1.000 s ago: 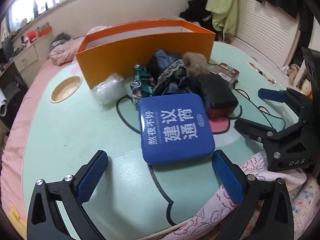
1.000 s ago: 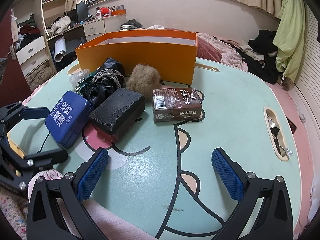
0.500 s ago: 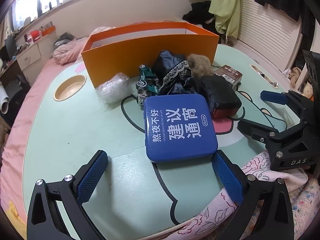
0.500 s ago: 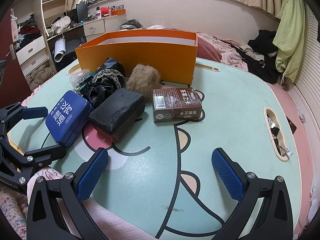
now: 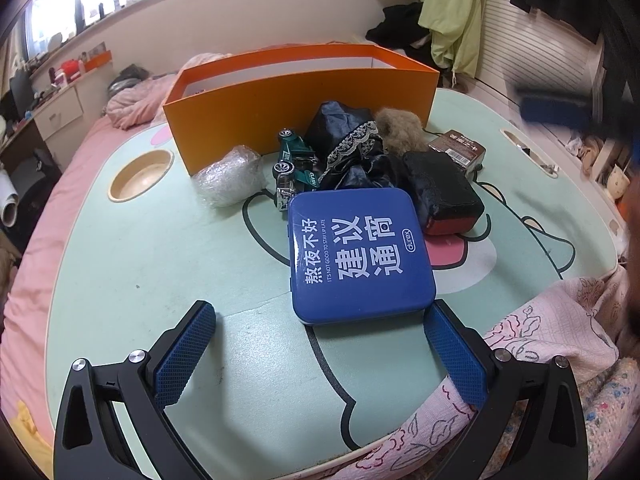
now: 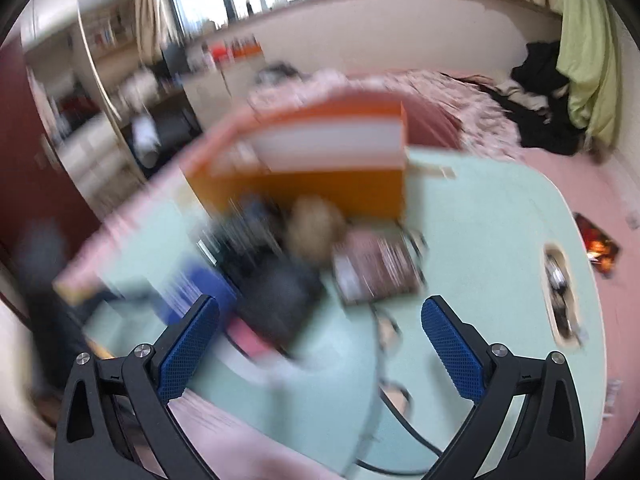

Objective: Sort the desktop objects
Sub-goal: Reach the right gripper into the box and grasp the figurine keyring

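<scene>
A blue tin (image 5: 360,256) with white lettering lies flat on the green table, just ahead of my open left gripper (image 5: 320,344), whose right pad nearly touches its near corner. Behind it sit a black pouch (image 5: 440,192), dark lace-trimmed cloth (image 5: 352,148), a tan fur ball (image 5: 400,128), a brown carton (image 5: 458,148), green toy cars (image 5: 294,168) and a plastic-wrap wad (image 5: 230,178). The orange box (image 5: 300,96) stands open at the back. My right gripper (image 6: 320,340) is open and empty; its view is blurred, showing the orange box (image 6: 320,168) and brown carton (image 6: 376,268).
A round cup recess (image 5: 140,174) is sunk in the table at the left. A slot with small items (image 6: 562,292) sits near the right edge. Pink patterned fabric (image 5: 540,344) lies along the near right edge. Bedding and furniture surround the table.
My left gripper has crept forward toward the blue tin. My right gripper has risen fast and swung, blurring its view; it has left its former low spot at the left view's right side.
</scene>
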`<state>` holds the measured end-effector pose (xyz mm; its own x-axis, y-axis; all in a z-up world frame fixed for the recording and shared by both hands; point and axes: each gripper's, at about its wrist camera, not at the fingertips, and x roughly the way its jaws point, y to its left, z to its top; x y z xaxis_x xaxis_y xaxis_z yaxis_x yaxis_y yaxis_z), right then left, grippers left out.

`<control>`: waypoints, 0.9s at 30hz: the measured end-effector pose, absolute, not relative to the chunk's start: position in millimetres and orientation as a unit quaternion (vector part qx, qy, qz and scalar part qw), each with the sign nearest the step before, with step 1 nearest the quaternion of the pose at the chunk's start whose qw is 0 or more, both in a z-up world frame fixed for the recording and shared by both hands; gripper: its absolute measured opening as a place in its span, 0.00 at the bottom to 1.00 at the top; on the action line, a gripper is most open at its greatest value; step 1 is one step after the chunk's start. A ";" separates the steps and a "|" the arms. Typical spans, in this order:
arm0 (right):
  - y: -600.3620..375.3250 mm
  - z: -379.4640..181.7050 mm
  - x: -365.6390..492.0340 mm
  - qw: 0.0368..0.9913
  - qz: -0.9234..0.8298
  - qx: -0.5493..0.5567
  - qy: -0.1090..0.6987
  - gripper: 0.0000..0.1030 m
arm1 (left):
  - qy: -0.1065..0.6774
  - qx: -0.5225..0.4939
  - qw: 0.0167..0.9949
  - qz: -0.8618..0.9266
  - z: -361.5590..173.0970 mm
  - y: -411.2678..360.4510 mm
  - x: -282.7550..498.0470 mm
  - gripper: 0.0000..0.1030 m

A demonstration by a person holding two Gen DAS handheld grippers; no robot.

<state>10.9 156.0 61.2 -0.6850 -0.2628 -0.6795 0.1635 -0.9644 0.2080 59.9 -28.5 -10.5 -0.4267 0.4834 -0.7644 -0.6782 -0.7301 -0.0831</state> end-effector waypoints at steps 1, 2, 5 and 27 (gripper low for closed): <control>152.1 75.1 -1.2 0.137 -0.909 0.385 -0.080 0.90 | 0.119 -0.407 0.348 0.836 -10.7 -28.9 59.6 1.00; 145.5 88.4 -16.2 0.164 -0.901 0.391 -0.092 0.80 | 0.119 -0.407 0.348 0.836 -10.7 -29.0 59.4 1.00; 115.9 108.2 -62.4 0.215 -0.880 0.411 -0.097 0.68 | 0.120 -0.407 0.349 0.835 -10.6 -28.8 59.5 1.00; 10.7 22.4 -257.8 0.097 -0.794 0.599 0.028 0.42 | 0.118 -0.404 0.357 0.834 -11.3 -32.1 55.2 1.00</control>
<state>-257.8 10.7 22.4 -0.2627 -0.1200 -0.9574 0.1882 -0.9796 0.0711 55.2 -32.1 -11.3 -0.4178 0.5008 -0.7580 -0.6910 -0.7169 -0.0928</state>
